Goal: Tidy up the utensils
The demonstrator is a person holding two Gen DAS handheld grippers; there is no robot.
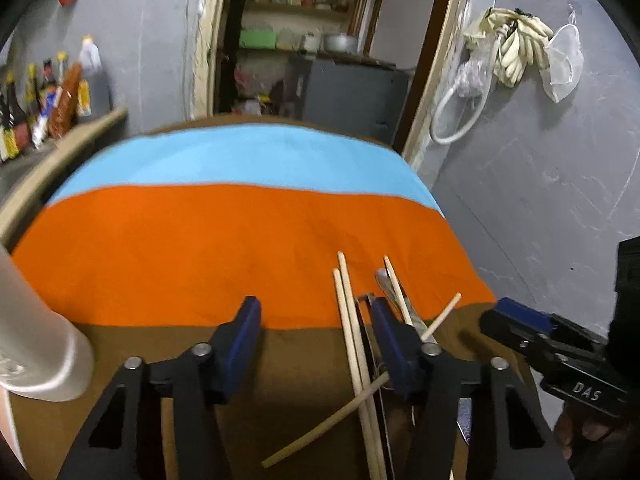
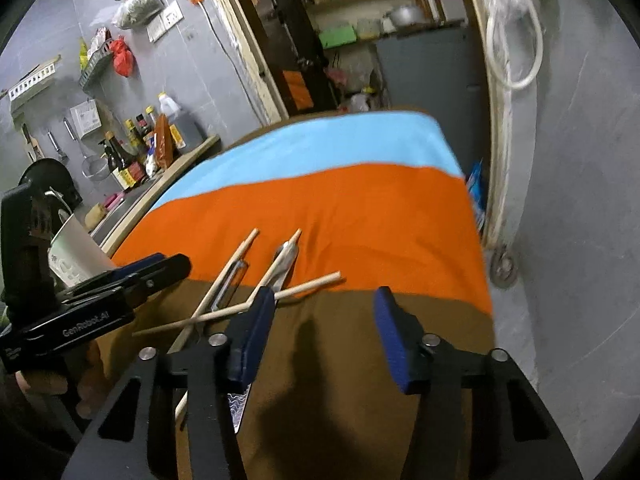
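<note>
Several wooden chopsticks (image 1: 352, 336) lie crossed in a loose pile with a metal spoon (image 1: 390, 286), a peeler and a patterned knife blade (image 2: 239, 404) on the brown and orange cloth. The pile also shows in the right wrist view (image 2: 236, 276). My left gripper (image 1: 316, 344) is open and empty, its right finger resting in the pile. My right gripper (image 2: 326, 340) is open and empty, its left finger over the knife and chopsticks. A white cup (image 2: 74, 252) stands at the table's left edge, also in the left wrist view (image 1: 36, 344).
The table is covered by a cloth with blue (image 1: 240, 160), orange and brown bands. A counter with sauce bottles (image 2: 136, 148) lies to the left. An open doorway with shelves (image 1: 304, 40) is behind. A grey wall with hanging cloths (image 1: 516, 44) is on the right.
</note>
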